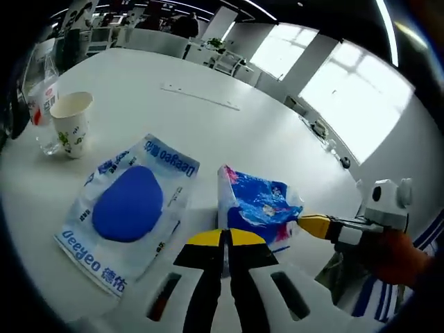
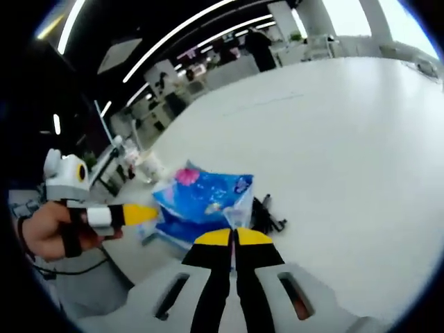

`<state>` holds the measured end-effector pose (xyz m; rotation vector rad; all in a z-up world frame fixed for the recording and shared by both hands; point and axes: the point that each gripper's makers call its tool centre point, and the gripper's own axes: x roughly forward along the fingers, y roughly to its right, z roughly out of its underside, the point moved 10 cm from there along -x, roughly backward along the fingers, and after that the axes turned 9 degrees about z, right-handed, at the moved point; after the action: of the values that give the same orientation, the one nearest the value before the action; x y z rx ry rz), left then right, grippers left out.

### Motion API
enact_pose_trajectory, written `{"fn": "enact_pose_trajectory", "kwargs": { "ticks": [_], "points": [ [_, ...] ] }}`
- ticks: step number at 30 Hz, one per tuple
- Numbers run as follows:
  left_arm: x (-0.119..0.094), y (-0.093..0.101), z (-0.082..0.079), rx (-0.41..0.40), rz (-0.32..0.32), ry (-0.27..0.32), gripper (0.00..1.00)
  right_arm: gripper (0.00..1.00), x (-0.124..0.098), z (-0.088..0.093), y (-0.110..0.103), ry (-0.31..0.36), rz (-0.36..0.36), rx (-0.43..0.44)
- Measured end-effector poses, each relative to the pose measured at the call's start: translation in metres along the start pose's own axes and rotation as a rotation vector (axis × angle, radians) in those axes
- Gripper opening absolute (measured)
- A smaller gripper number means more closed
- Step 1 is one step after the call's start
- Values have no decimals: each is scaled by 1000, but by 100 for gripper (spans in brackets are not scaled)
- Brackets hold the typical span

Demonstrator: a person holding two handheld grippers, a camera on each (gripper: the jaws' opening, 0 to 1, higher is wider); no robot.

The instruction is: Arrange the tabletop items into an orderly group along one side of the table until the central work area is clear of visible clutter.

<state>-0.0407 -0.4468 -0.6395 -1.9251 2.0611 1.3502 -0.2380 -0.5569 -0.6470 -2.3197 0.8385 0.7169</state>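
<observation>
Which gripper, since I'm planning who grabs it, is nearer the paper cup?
Left. The left gripper pinches the blue tissue pack on the side facing the paper cup; the right gripper grips its opposite corner, farther off.

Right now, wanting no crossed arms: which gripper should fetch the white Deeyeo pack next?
Left, probably. The white Deeyeo pack lies right beside the left gripper, while the right gripper sits across the blue tissue pack from it and would have to reach over.
</observation>
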Motion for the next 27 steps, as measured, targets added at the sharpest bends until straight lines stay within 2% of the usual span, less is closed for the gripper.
{"fn": "enact_pose_trajectory", "kwargs": {
  "ticks": [14, 27],
  "points": [
    [33, 12, -17, 18, 29, -15, 0, 0, 1, -19, 21, 16, 27, 10],
    [65, 10, -58, 29, 34, 4, 0, 0, 24, -69, 41, 37, 23, -67]
  ]
}}
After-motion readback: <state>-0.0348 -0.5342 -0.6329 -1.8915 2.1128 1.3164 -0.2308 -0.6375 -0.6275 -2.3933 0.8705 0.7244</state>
